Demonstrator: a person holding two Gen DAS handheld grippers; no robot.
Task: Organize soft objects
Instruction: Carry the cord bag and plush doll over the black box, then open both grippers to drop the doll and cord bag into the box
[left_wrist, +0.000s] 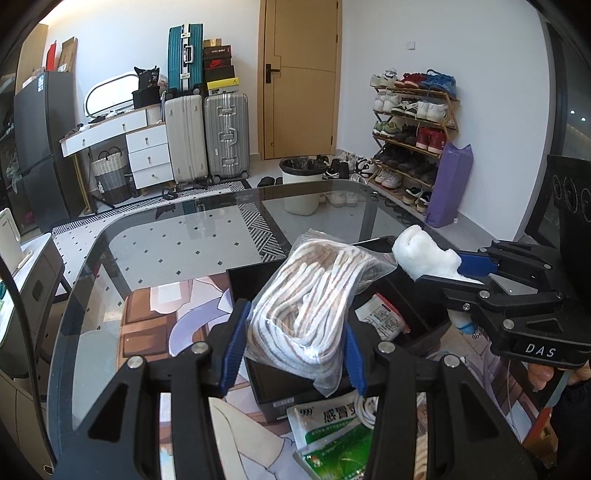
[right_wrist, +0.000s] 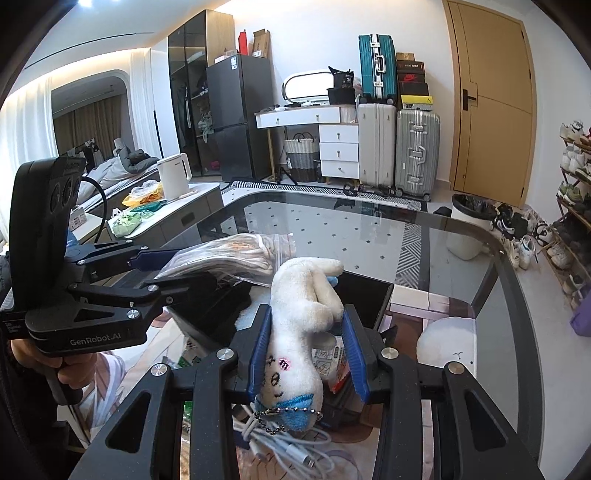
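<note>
My left gripper (left_wrist: 295, 339) is shut on a clear plastic bag of white and brown striped cloth (left_wrist: 314, 295), held above an open black box (left_wrist: 251, 273). In the right wrist view this bag (right_wrist: 229, 254) sticks out of the left gripper (right_wrist: 177, 271) at the left. My right gripper (right_wrist: 306, 343) is shut on a white plush toy (right_wrist: 303, 317) with blue trim and a bead chain, also over the black box (right_wrist: 369, 295). The left wrist view shows that toy (left_wrist: 424, 258) in the right gripper (left_wrist: 458, 273) at the right, close beside the bag.
Everything stands on a glass table (left_wrist: 166, 240) with a printed mat (left_wrist: 155, 317). Medicine packets (left_wrist: 332, 424) and a white cable (right_wrist: 288, 443) lie near the box. A round white plush (right_wrist: 447, 339) rests on the right. A hand (right_wrist: 74, 369) grips the left handle.
</note>
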